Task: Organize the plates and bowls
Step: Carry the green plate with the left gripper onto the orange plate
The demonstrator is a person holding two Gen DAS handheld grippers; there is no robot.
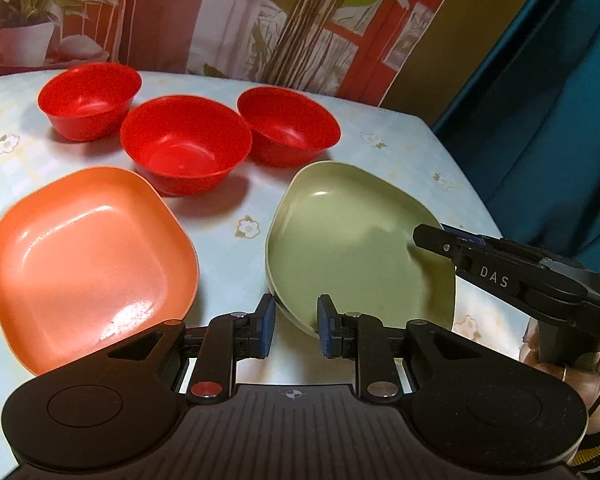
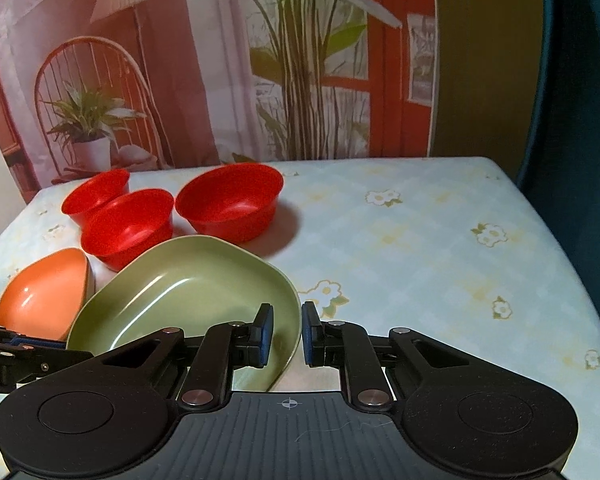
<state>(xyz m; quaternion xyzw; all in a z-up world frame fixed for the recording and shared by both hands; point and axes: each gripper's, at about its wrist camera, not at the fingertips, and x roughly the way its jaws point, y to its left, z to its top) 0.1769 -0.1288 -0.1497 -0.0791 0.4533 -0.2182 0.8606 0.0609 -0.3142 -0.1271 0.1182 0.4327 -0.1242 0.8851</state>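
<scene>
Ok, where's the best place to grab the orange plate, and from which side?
On the orange plate, probably pinch the upturned rim at its near edge, coming from the near side, one pad inside, one outside. It lies flat on the table, so nothing slips under, and the middle red bowl crowds its far corner.

Right tabletop [image 2: 440, 240] free; red bowls [image 2: 230, 200] block rear-left.

The surface [image 2: 420, 216] is covered by a pale flowered cloth [image 1: 228, 216]. Three red bowls [image 1: 186, 144] are set at its far side. One orange plate [image 1: 88, 256] lies nearer, left.
</scene>
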